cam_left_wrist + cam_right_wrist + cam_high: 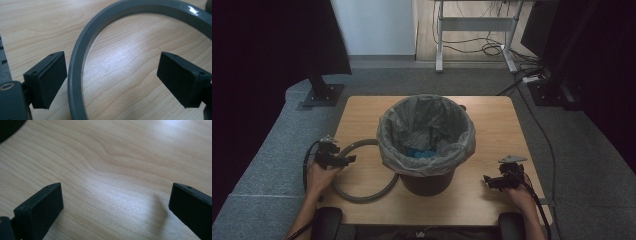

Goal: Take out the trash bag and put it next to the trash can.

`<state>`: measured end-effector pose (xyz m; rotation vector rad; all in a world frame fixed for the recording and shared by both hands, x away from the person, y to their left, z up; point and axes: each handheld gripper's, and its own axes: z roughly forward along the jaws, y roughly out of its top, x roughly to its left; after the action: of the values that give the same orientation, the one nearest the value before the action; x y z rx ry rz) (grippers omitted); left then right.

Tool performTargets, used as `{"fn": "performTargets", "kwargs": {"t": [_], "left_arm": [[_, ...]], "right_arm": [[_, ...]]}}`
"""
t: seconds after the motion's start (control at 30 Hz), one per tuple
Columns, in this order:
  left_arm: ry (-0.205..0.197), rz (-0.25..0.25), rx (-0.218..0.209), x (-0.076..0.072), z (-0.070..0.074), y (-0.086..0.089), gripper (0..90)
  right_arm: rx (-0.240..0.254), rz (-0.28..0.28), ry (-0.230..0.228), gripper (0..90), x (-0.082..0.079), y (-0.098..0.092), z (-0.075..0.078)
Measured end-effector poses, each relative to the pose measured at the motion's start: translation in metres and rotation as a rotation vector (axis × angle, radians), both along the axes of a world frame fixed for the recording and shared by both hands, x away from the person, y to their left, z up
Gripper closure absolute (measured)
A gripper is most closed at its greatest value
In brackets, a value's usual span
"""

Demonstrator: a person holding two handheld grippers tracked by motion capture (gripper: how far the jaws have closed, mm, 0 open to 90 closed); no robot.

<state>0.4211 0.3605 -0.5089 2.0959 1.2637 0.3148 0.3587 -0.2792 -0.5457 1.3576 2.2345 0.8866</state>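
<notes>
Grey ring [77, 62] lies between the open left tool's [112, 80] jaws.

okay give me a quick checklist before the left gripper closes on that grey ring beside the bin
1. Left gripper open: ok, jaws stand wide apart.
2. Grey ring between the jaws: ok, its band rises just inside one jaw, in the left gripper view.
3. Ring free of the bin: cannot tell, its far side runs behind the bin's base.
4. Right gripper out of the way: ok, open over bare table, right of the bin.
5. Bag seated over the bin's rim: ok, folded down all round.
</notes>
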Motion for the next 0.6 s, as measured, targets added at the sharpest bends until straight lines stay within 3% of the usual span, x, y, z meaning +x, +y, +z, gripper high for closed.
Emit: {"fn": "performTargets", "kwargs": {"t": [0.27,0.6], "left_arm": [[-0.009,-0.025,-0.047,0.000,0.013,-0.005,9.6],[-0.011,-0.072,-0.062,-0.001,0.039,-0.009,8.5]], "right_arm": [[0.029,0.016,-0.017,0.0,-0.003,-0.002,0.019],[0.043,0.080,-0.023,0.8,-0.004,0.005,0.053]]}}
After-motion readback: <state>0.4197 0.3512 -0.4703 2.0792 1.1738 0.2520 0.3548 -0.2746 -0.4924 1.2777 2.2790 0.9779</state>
